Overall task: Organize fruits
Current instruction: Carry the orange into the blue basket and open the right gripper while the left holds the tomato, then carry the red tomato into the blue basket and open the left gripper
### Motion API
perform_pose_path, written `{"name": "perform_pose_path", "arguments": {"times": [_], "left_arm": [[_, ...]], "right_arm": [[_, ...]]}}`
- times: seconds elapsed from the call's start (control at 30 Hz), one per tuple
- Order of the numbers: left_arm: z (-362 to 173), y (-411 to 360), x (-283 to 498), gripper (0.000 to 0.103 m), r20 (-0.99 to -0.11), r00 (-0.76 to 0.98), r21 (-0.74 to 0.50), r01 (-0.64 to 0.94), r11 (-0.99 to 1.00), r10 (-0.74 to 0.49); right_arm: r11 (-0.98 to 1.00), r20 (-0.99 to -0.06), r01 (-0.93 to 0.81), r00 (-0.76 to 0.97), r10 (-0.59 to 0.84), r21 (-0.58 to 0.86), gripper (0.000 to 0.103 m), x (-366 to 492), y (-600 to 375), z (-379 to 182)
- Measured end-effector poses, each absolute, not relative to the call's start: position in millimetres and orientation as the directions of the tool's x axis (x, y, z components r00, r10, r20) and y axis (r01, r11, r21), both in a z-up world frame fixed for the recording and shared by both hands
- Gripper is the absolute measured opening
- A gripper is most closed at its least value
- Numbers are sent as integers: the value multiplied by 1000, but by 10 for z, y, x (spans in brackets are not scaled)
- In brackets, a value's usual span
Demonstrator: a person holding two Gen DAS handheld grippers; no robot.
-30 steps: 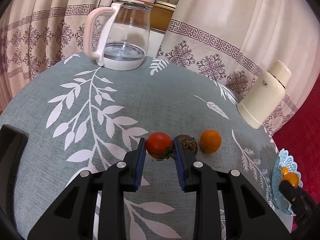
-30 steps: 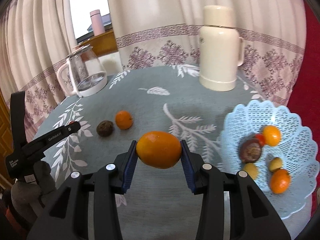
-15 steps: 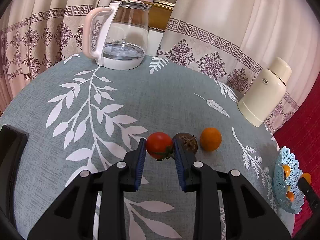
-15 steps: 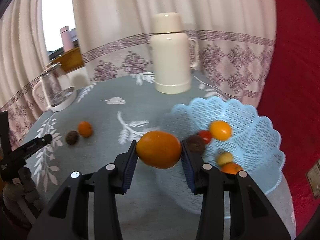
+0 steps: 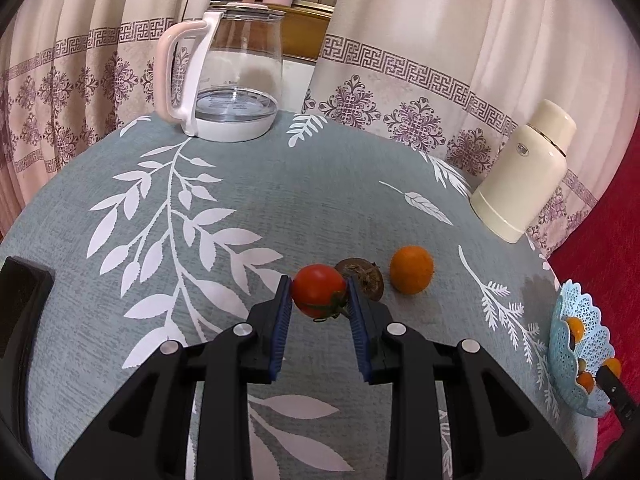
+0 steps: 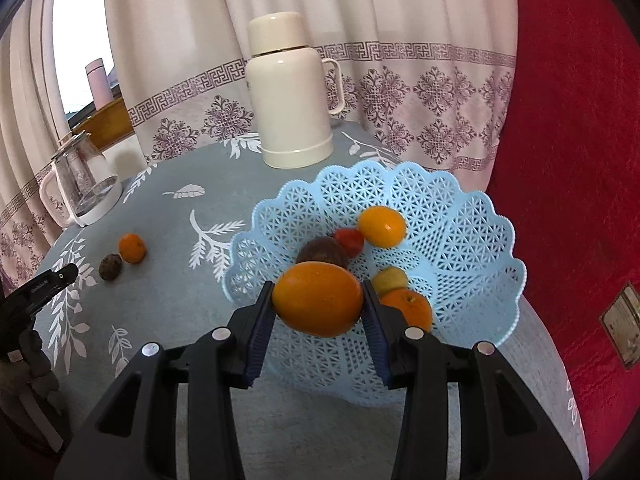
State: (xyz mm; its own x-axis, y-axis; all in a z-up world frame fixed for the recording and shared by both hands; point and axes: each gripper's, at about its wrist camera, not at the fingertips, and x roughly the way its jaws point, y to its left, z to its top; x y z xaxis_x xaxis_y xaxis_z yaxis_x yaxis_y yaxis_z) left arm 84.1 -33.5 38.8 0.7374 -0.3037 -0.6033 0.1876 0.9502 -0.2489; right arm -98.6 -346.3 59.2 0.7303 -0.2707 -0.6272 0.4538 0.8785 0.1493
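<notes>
A round table [image 5: 320, 200] covered in a grey-green cloth with white leaf prints stands in front of patterned cream curtains [image 5: 400, 60]. The landmark here is a pale blue lattice basket [image 6: 460, 220] with a scalloped rim, sitting at the table's edge beside a red surface.

The right gripper [image 6: 318, 312] pinches a large orange fruit [image 6: 318, 299] between its blue-padded tongs, which press on the fruit's two sides. The fruit hangs over the near rim of the basket, above the fruit already inside. Inside the basket lie another orange fruit [image 6: 381, 226] toward the far side, a small red tomato [image 6: 349, 240] touching it, a dark brown fruit [image 6: 322, 252] next to the tomato, a small yellowish fruit [image 6: 390, 280], and an orange [image 6: 408, 308] near the front, partly hidden by the gripper.

Well apart from the basket, out on the cloth, the left gripper [image 5: 319, 300] pinches a red tomato [image 5: 318, 290] with a green stem, its tongs closed against the tomato's sides. Just behind that tomato sits a wrinkled brown fruit [image 5: 362, 276], and beside it, on the basket's side, a small orange [image 5: 412, 269].

Behind the basket stands a cream flask [image 6: 294, 104] with a handle. Far across the table from the basket is a glass kettle [image 5: 232, 80] with a pink handle.
</notes>
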Motion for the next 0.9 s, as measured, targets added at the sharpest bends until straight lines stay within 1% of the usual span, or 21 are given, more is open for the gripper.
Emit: {"name": "perform_pose_path", "arguments": {"times": [0.33,0.73,0.9], "left_arm": [[379,-345,842,29,-607,737,-238,188,953,-297],[365,-384,837,29,-613,738,-215,189,958,-283],[389,-443,804,29,-611,739,-205,198,959,-283]], "right_arm": [[858,-656,483,707,-267,172,43,-1060,-3591,471],[852,-639,487,721,-269,192,44,-1161,-3643,473],[853,-622,496,723,-301,163,44,-1227,-3640,486]]}}
